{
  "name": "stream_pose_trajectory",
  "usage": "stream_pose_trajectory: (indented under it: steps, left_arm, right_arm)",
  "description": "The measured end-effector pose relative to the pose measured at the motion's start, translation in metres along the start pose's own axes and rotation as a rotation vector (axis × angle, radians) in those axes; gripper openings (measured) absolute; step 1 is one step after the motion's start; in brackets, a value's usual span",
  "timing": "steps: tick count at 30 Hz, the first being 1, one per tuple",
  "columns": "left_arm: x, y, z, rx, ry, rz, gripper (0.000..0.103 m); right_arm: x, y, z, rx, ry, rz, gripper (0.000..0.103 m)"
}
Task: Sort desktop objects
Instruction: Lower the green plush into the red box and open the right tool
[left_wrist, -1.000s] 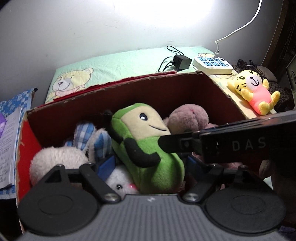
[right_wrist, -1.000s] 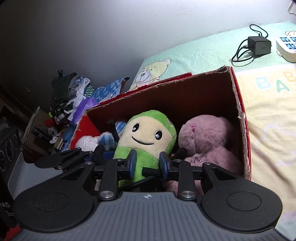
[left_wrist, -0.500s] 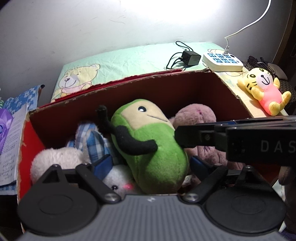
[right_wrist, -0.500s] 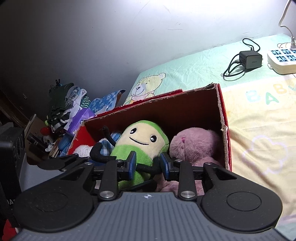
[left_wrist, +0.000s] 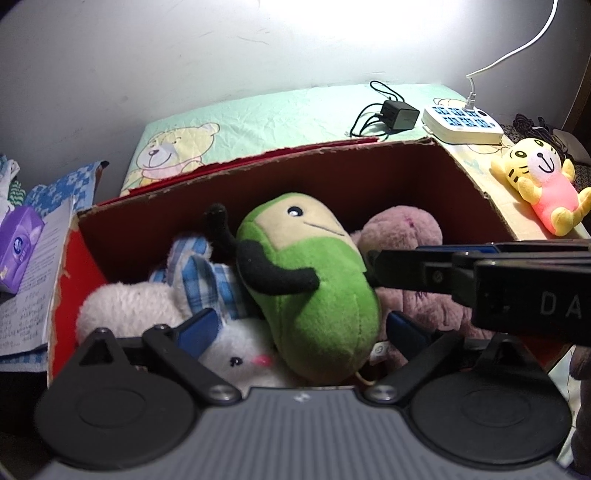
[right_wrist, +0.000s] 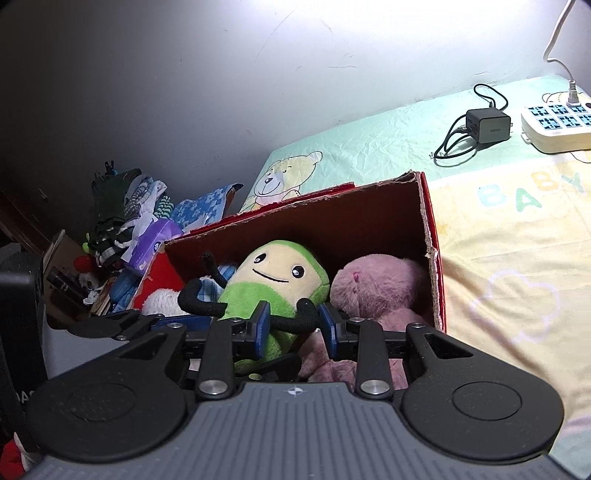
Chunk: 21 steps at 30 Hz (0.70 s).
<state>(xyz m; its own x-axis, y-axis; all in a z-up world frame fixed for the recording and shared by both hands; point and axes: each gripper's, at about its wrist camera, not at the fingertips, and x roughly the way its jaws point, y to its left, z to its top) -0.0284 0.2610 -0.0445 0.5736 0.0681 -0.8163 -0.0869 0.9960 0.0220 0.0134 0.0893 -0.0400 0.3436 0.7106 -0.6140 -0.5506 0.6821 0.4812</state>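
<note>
Okay, your right gripper (right_wrist: 293, 326) is clamped on the green plush (right_wrist: 273, 291), which sits mid-box between the pink plush (right_wrist: 373, 291) and the white bunny (left_wrist: 236, 354). Your left gripper (left_wrist: 299, 332) is spread wide, holding nothing. Lift straight up, clear the cardboard box (left_wrist: 472, 177) rim, and don't snag the black arm.

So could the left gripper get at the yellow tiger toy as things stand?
Probably not directly. The tiger lies outside the box, off to the right, and the right gripper, shut on the green plush, crosses between it and the open left gripper.
</note>
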Motion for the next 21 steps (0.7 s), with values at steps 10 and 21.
stream_pose_trajectory:
  steps: [10,21]
  left_arm:
    - [-0.0009,-0.0033,-0.0028,0.012,0.002,0.024,0.1]
    - [-0.0023,-0.0024,-0.0034,-0.002,0.018,0.044,0.1]
  right_arm:
    - [-0.0012,0.0017,-0.0043,-0.015,-0.01,-0.026,0.027]
    - [-0.0011,0.0044,-0.0069,-0.042,-0.017,-0.043,0.027]
